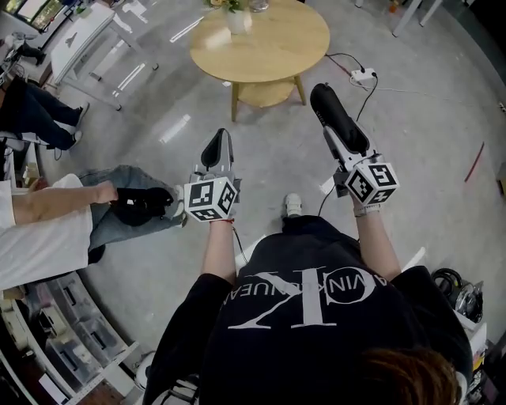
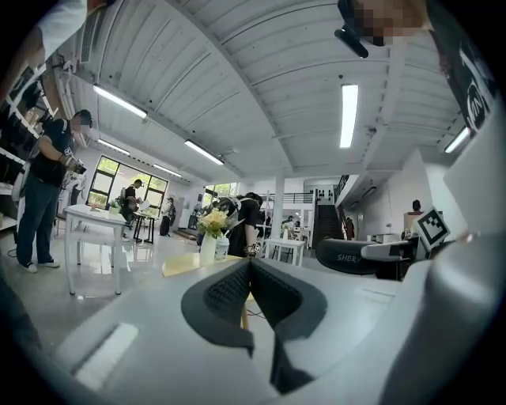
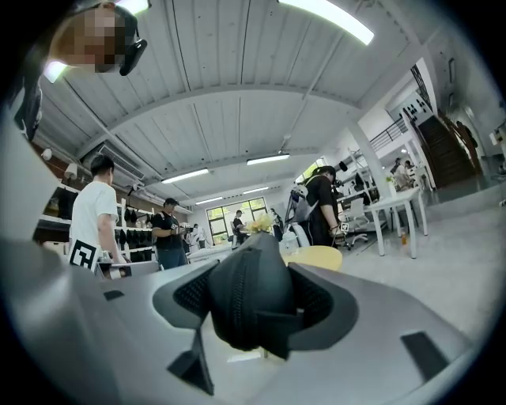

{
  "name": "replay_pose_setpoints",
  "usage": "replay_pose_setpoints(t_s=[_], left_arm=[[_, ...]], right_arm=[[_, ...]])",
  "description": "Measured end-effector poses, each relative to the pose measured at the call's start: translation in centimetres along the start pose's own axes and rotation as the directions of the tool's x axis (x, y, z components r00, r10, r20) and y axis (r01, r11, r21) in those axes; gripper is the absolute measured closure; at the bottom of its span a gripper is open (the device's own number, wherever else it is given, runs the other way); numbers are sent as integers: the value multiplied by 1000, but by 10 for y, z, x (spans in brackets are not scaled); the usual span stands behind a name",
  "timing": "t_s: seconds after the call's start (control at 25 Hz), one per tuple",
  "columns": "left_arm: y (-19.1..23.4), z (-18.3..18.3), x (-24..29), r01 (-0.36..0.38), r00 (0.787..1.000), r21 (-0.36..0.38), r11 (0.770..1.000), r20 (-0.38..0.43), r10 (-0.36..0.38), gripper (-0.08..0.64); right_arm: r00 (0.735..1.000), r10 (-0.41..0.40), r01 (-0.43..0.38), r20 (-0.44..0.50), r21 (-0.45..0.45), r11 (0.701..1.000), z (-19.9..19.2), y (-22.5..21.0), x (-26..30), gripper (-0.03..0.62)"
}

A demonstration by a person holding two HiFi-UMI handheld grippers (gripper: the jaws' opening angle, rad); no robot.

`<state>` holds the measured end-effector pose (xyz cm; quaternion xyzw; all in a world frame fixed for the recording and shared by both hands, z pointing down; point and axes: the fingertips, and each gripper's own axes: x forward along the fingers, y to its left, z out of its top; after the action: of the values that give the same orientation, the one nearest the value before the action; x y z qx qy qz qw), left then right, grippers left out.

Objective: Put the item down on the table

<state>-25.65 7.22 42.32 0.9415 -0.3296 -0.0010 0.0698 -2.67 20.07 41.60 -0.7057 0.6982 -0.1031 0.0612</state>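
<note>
My right gripper is shut on a black zippered pouch, held in the air above the grey floor, short of the round wooden table. In the right gripper view the pouch fills the gap between the jaws and hides the fingertips. My left gripper is shut with nothing in it; its jaws meet in a closed line. The table top lies ahead of both grippers, with a white vase of yellow flowers at its far side.
A seated person with dark shoes is close on the left. A power strip and cable lie on the floor right of the table. A white table stands at the upper left, shelving at the lower left. People stand further off in the room.
</note>
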Motion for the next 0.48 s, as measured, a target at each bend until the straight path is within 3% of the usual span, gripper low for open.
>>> replay_pose_setpoints(t_s=[0.48], left_arm=[[21, 4, 109, -39, 999, 7, 999, -2, 39, 548]], right_arm=[[997, 65, -65, -29, -4, 998, 14, -64, 101, 318]])
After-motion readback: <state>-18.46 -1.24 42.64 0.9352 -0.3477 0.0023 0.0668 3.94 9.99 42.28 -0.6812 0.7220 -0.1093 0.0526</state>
